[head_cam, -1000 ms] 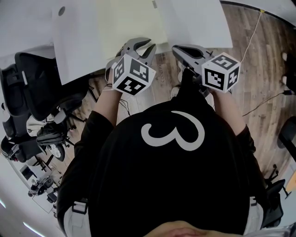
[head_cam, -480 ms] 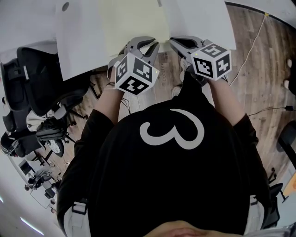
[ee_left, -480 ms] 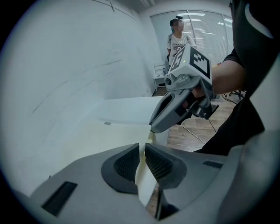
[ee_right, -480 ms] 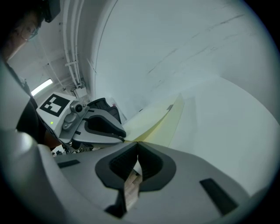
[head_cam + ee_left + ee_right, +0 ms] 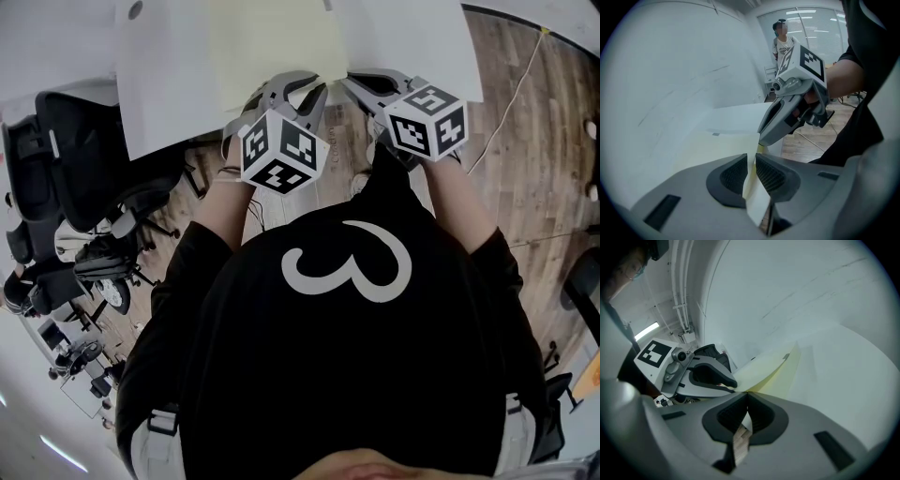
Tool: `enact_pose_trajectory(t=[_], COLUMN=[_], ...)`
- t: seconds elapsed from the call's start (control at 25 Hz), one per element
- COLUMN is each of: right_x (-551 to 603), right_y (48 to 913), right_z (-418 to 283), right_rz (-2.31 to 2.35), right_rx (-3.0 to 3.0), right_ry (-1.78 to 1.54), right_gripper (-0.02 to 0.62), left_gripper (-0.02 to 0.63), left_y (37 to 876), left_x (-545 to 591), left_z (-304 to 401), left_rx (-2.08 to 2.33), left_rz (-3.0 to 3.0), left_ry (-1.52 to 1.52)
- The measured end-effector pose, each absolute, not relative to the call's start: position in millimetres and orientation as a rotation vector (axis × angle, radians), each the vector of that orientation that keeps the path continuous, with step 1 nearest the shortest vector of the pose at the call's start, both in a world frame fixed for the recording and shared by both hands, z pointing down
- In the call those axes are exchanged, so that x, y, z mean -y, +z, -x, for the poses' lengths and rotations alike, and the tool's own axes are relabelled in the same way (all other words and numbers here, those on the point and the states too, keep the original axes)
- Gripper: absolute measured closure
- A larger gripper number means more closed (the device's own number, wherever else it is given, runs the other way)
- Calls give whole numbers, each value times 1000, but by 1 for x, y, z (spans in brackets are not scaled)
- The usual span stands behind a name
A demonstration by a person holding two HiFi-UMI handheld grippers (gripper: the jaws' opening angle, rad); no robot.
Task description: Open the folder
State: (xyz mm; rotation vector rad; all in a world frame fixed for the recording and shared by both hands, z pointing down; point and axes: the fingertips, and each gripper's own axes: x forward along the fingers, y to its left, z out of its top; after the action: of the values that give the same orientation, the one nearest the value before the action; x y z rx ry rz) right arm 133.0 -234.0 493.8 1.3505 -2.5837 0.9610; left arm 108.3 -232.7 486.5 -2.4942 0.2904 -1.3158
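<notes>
— Pale yellow card between the ribbed pads (image 5: 733, 174) of the left tongs (image 5: 751, 161): is that the folder?

— Yes. The left tongs are clamped on the near edge of the folder (image 5: 272, 42), with only the thin sheet between the pads.

— And the right tongs (image 5: 747, 394)?

— Closed too, their tips nipping the same near edge just beside the left pair. The two sets of tips nearly touch.

— Is the folder lying flat?

— Not quite. In the right gripper view its upper leaf stands a little off the yellower leaf below. The gap is a narrow wedge that widens away from the tips.

— Where does it lie?

— On the white desk (image 5: 403, 47), with its edge at the near rim, where both tongs hold it.

— And around that?

— Wooden floor (image 5: 525, 122) shows below the rim, and black office chairs (image 5: 75, 159) stand off to the left in the head view.
</notes>
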Motion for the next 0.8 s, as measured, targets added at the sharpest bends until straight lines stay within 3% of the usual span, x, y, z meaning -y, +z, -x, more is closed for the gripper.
enact_pose_trajectory(t=[0.8], right_x=[243], right_y=[493], right_z=[-141], right_rz=[-1395], right_rx=[2600], right_ry=[943], right_gripper=[572], left_gripper=[535], left_y=[489], left_x=[247], left_z=[-119], left_rx=[-374], left_rz=[2278], left_ry=[-1263])
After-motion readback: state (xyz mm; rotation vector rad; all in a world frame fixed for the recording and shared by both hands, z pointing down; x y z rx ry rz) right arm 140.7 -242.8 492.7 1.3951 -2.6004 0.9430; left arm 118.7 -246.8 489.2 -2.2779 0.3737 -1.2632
